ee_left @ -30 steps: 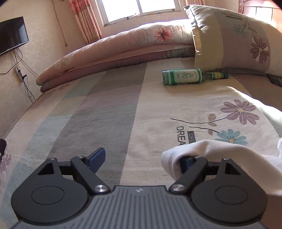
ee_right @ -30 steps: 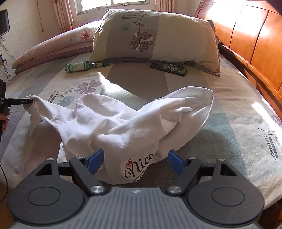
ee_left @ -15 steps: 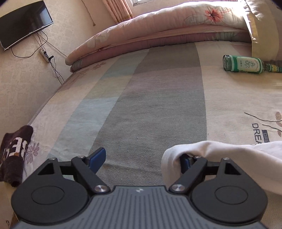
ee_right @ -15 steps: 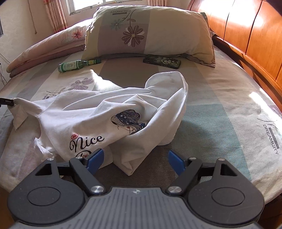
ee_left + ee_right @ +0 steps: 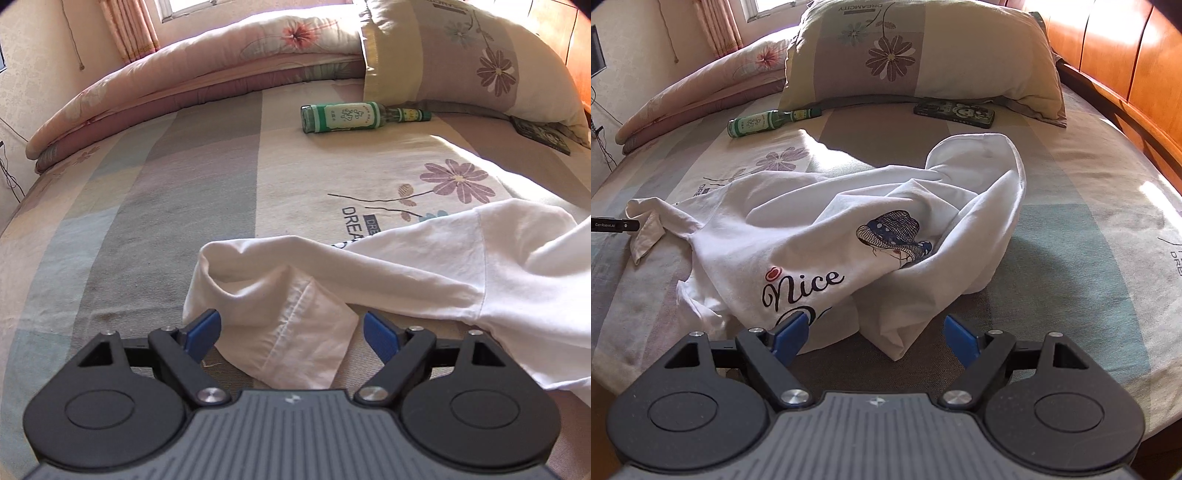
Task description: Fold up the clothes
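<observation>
Shirt (image 5: 820, 236), white with a "Nice" print, lies crumpled mid-frame on the bed (image 5: 1089, 258) in my right view; nothing folded yet. Step in hand, as I judge it: spreading the garment flat. Left gripper (image 5: 291, 328) has its jaws wide apart, the sleeve (image 5: 295, 332) lying slack between the blue pads, not pinched. Right gripper (image 5: 875, 334) equally wide, holding nothing, a loose hem corner just ahead. Next move probably needs each pair of jaws to close on an edge and draw outward. Open sheet at left and right of frame. Bottle (image 5: 764, 122) and phone (image 5: 955, 112) sit well apart at top. Headboard (image 5: 1126, 74) bounds upper right; bed edge close below.
</observation>
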Demonstrator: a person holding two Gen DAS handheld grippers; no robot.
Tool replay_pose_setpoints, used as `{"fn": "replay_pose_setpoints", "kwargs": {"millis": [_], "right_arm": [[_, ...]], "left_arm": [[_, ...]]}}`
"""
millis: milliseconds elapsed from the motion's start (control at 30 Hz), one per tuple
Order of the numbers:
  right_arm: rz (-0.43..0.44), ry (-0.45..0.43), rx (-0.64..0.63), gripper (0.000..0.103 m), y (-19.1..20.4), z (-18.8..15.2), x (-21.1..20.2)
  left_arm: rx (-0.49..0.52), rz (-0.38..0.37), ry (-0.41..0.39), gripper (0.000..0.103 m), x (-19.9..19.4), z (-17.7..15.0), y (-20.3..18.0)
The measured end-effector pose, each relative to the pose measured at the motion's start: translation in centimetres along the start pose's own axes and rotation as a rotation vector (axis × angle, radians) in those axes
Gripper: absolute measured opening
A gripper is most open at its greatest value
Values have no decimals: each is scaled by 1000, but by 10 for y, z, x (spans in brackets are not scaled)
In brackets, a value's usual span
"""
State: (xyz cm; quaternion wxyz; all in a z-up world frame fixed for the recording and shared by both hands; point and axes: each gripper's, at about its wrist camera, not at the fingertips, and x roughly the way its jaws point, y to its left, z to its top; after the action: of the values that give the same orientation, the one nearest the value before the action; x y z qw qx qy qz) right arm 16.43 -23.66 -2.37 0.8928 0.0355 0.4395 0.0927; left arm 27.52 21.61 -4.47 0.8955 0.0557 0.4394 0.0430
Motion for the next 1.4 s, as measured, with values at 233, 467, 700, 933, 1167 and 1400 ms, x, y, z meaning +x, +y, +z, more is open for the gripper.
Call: {"fn": "replay_pose_setpoints", "kwargs": {"millis": [233, 467, 700, 933, 1167, 1400], "right_arm": [[-24, 14, 21, 90, -9, -8, 0], [-36, 25, 61, 82, -27, -17, 12], [89, 43, 160, 71, -58, -5, 41], [161, 68, 189, 15, -58, -12, 71], [-5, -24, 136, 3, -87, -4, 43], [116, -42, 252, 43, -135, -7, 23]], "left_arm": [[93, -228, -5, 85, -17, -23, -77], [123, -375, -96, 88, -60, -35, -130], [101, -457, -151, 89, -78, -39, -169], [95, -451, -132, 89, -76, -46, -193], [83, -411, -117, 89, -75, -49, -191], [75, -418, -121, 89, -77, -51, -193]]}}
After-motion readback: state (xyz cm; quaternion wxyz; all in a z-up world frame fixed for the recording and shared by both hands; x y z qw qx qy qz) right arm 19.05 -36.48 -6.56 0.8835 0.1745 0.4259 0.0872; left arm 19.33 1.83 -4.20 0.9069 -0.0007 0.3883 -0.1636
